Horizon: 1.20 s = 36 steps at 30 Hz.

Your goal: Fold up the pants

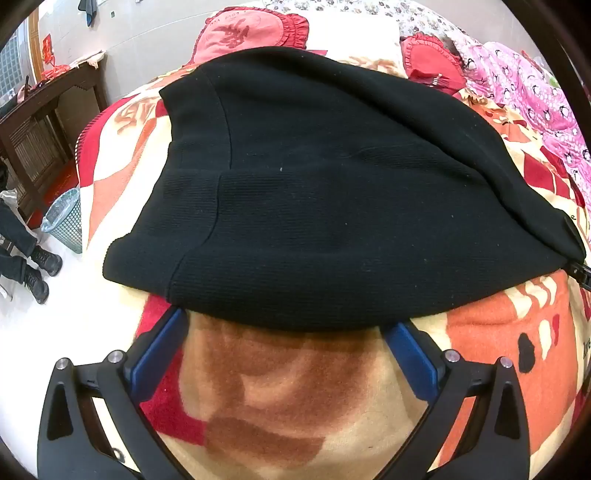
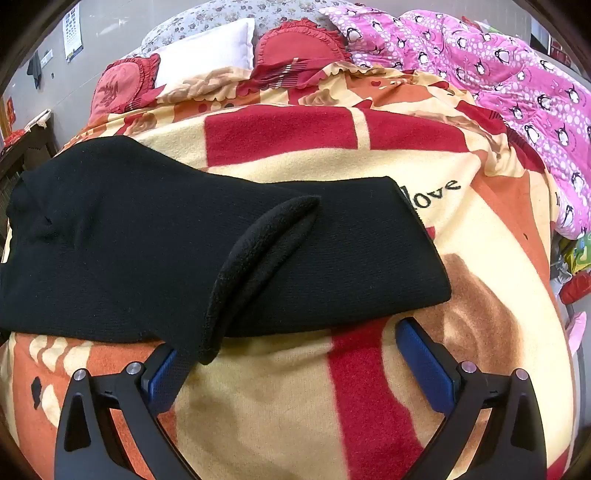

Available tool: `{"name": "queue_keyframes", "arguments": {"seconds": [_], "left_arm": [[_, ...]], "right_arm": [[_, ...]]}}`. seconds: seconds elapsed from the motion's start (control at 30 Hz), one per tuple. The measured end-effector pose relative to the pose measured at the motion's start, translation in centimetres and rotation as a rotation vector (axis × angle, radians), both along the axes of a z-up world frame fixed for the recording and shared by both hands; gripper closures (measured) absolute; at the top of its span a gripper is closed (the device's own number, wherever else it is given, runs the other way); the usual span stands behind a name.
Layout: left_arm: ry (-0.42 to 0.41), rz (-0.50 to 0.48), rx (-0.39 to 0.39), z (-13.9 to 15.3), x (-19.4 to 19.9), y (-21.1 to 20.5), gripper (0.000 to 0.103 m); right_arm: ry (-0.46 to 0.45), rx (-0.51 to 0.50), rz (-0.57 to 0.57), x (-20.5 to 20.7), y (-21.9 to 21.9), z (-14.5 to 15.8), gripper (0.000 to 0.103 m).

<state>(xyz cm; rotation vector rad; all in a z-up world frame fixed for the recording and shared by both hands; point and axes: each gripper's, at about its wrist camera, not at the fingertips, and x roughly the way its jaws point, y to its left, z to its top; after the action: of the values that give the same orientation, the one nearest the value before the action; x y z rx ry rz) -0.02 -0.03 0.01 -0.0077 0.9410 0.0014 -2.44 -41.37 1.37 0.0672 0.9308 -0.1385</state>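
Black knit pants [image 1: 332,192] lie folded flat on a patterned blanket [image 1: 295,398] on a bed. My left gripper [image 1: 286,325] is open, its blue fingertips [image 1: 170,332] just under the pants' near edge. In the right wrist view the pants [image 2: 147,251] stretch from the left to the middle, with a curled flap [image 2: 258,266] standing up near the front. My right gripper [image 2: 291,343] is open at the near edge; the flap's end drapes over its left finger [image 2: 162,373].
Red ruffled cushions [image 1: 251,33] and a white pillow [image 2: 210,48] lie at the bed's head. A pink penguin quilt [image 2: 498,74] is bunched at the right. A wooden cabinet [image 1: 40,122], a mesh bin [image 1: 66,218] and a person's feet [image 1: 37,269] are on the left.
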Motion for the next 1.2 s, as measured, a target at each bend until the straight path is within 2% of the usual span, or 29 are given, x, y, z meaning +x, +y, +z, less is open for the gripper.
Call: {"name": "queue_keyframes", "arguments": {"seconds": [0.47,0.6,0.67,0.77,0.9,1.03,1.2], "left_arm": [[0.005,-0.007,-0.004,0.1,-0.4,0.1,0.000],[-0.008,-0.025,-0.045,1.5,-2.0,0.3,0.000],[-0.045,-0.017,-0.098,2.7,-3.0,0.9,0.000],[-0.083,-0.012,-0.145,4.1,-4.1,1.7,0.000],[-0.093,-0.018,-0.137,4.7,-4.1,1.9,0.000],[-0.083,-0.001,-0.133,4.5,-3.6,2.1,0.000],[-0.048,0.034,-0.199,3.3,-3.3,2.9,0.000]], "right_arm": [[0.000,-0.002,0.000,-0.1,0.1,0.0,0.001],[0.005,0.003,-0.003,-0.3,0.2,-0.1,0.001],[0.064,0.010,0.005,-0.1,0.5,0.0,0.000],[0.045,0.080,-0.019,-1.7,0.3,0.3,0.000],[-0.021,0.189,0.007,-4.4,0.6,1.2,0.000],[-0.027,0.199,0.048,-4.9,1.5,1.8,0.000],[-0.028,0.192,0.052,-4.5,1.9,1.7,0.000]]}}
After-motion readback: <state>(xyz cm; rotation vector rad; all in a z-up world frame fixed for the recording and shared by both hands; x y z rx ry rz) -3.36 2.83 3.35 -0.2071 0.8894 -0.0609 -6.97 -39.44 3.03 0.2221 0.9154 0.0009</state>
